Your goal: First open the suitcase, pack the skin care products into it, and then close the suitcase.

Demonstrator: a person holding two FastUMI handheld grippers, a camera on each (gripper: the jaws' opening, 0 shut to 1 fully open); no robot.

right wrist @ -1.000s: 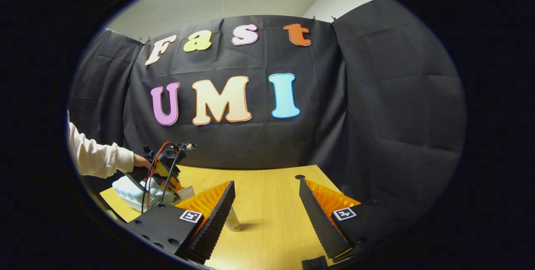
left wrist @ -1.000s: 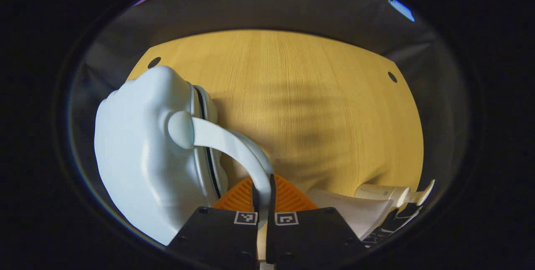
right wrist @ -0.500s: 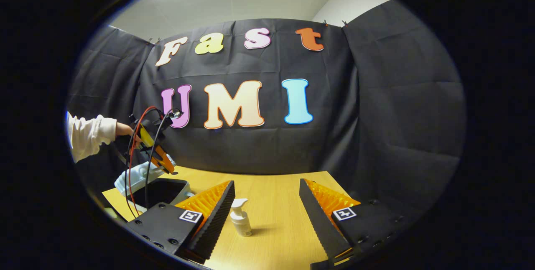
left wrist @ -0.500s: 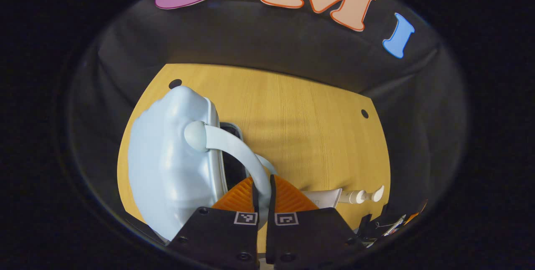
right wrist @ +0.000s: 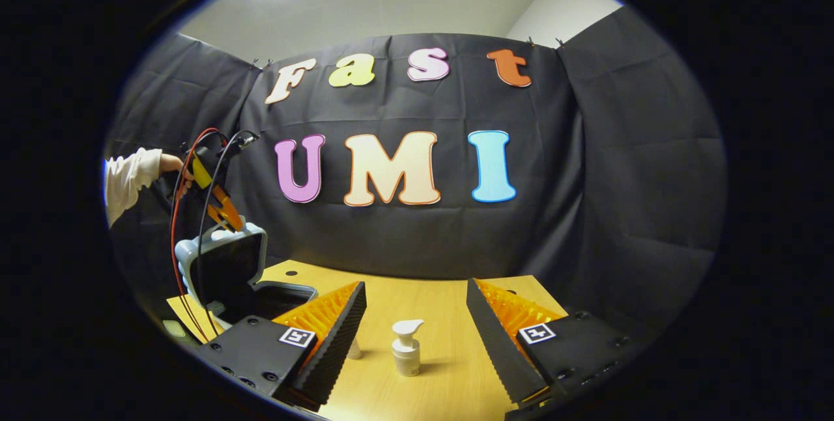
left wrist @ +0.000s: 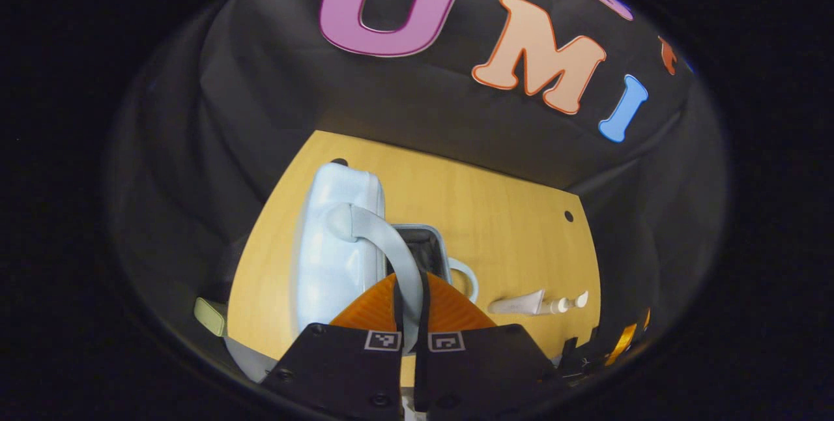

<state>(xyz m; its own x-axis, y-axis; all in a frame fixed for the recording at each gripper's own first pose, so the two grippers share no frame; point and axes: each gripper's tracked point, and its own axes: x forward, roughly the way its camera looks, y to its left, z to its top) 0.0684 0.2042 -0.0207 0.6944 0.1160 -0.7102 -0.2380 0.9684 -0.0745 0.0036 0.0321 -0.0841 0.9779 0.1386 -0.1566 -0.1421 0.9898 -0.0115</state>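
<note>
Two tongs: left tongs (left wrist: 409,317) clamped on pale blue strap handle (left wrist: 384,242) of pale blue hard-shell suitcase (left wrist: 335,245), lid raised, centre-left; right tongs (right wrist: 416,326) spread apart around white pump bottle (right wrist: 406,348), lower centre, on yellow wooden worktop (right wrist: 443,369).

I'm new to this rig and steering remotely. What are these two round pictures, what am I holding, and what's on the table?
Each picture comes from a camera riding on a hand-held two-finger gripper, looking along its fingers. In the left gripper view, the left gripper is shut on the pale blue suitcase's handle, with the lid raised and the dark inside showing. A tube lies on the wooden table. In the right gripper view, the right gripper is open and holds nothing; a pump bottle stands between its fingers, farther off. At that view's left, a sleeved hand holds the left gripper over the open suitcase.
</note>
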